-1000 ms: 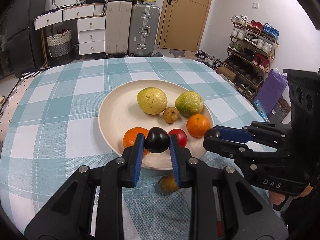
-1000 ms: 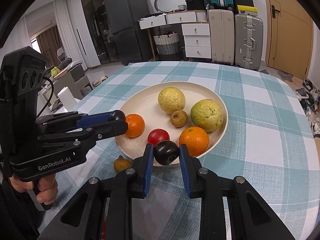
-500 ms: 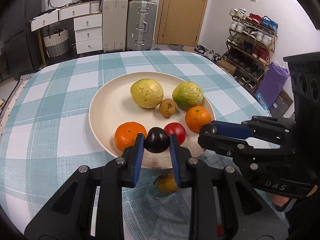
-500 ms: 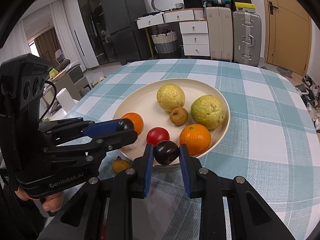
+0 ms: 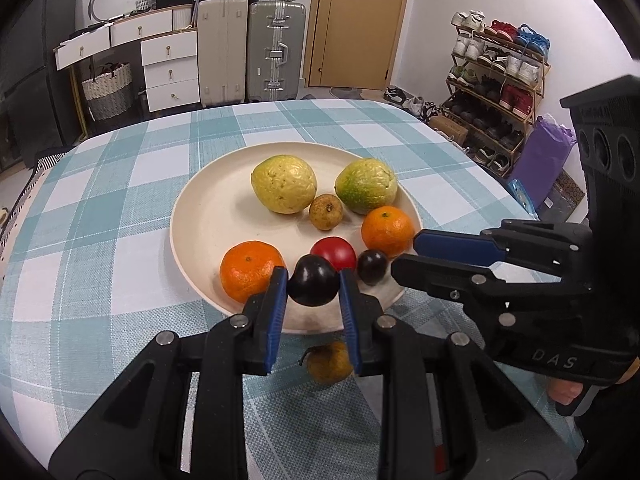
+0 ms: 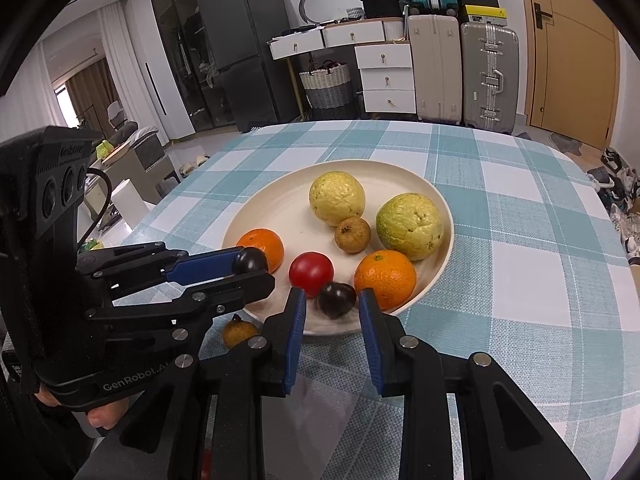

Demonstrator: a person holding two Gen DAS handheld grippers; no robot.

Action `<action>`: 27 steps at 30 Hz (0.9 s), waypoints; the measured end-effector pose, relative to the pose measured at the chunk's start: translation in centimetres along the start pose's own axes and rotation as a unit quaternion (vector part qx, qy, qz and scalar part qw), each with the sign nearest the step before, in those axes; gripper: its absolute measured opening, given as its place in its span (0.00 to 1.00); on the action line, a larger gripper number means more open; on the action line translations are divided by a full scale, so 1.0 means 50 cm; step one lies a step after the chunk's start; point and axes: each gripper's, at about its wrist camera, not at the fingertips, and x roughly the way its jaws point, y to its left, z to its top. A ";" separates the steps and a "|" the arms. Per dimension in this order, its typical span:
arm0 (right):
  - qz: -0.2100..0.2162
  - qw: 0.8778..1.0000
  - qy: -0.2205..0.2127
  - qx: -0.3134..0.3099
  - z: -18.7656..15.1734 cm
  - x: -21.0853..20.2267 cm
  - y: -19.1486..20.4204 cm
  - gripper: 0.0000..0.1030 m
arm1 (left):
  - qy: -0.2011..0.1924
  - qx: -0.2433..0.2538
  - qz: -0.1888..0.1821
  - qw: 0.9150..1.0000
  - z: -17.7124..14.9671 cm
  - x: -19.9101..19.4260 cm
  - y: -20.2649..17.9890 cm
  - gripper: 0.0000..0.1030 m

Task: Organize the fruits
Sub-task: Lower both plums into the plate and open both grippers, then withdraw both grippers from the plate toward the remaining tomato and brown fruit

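Note:
A cream plate [image 5: 200, 216] on the checked tablecloth holds two yellow-green guavas, a small brown fruit, two oranges [image 5: 251, 270] and a red tomato [image 5: 334, 251]. My left gripper [image 5: 313, 280] is shut on a dark plum [image 5: 312, 280] just above the plate's near rim. A second dark plum [image 6: 337, 299] lies on the plate beside the tomato. My right gripper [image 6: 332, 314] stands just behind it, its blue pads [image 6: 297, 320] slightly apart and clear of the plum. The left wrist view shows that plum [image 5: 372, 266] beyond the right gripper's tips.
A small brownish-orange fruit [image 5: 329, 362] lies on the cloth in front of the plate, under the left gripper. The round table's edge [image 6: 600, 208] curves away at right. Suitcases, drawers, a shoe rack and a door stand behind.
The dark plum that the right gripper held has slipped from its pads onto the plate. The left gripper keeps its plum and has drifted slightly.

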 end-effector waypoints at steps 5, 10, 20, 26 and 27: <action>-0.012 1.000 -0.005 -0.009 -0.003 -0.016 0.000 0.31 | -0.006 -0.005 0.006 1.000 0.001 -0.013 0.006 0.23; -0.019 1.000 -0.009 -0.007 -0.011 -0.030 -0.004 0.42 | -0.013 -0.013 0.017 1.000 0.001 -0.036 0.019 0.32; -0.019 1.000 -0.008 0.005 -0.030 -0.051 -0.003 0.83 | -0.038 -0.018 0.028 0.999 -0.019 -0.113 0.035 0.81; -0.029 0.999 0.006 0.023 -0.037 -0.055 -0.006 1.00 | -0.034 -0.016 0.040 0.998 -0.038 -0.138 0.029 0.89; -0.029 0.999 0.007 0.023 -0.039 -0.056 -0.005 1.00 | -0.037 -0.019 0.041 0.998 -0.041 -0.141 0.029 0.95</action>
